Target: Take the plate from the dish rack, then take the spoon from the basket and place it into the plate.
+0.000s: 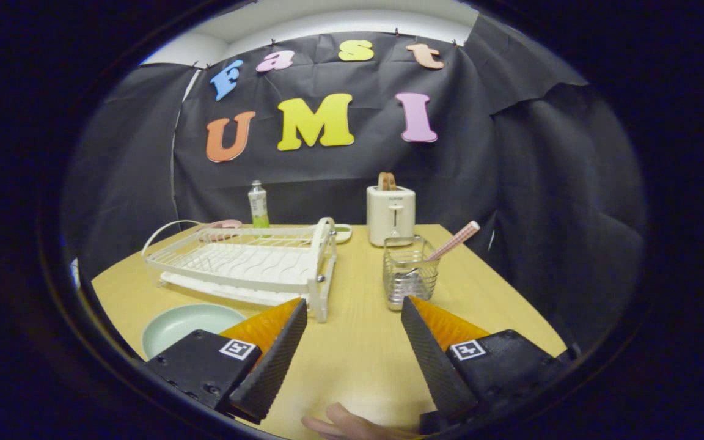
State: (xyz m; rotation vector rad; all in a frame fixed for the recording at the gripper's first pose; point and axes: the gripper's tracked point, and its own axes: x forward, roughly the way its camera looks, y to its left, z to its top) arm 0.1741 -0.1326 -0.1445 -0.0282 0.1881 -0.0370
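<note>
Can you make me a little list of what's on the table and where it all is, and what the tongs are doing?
tongs: open, holding nothing, above the bare table
table: light wood
plate: pale green, flat on the table, in front of the dish rack, beside the left finger
dish rack: white, no plate in it
basket: wire, just beyond the right finger
spoon: in the basket, checked handle sticking out, leaning right
toaster: white, behind the basket
bottle: behind the rack
next step: probably fetch the spoon

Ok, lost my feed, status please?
Gripper open, holding nothing. Plate on table beside dish rack. Spoon in basket, just ahead of fingers. Path clear.
</note>
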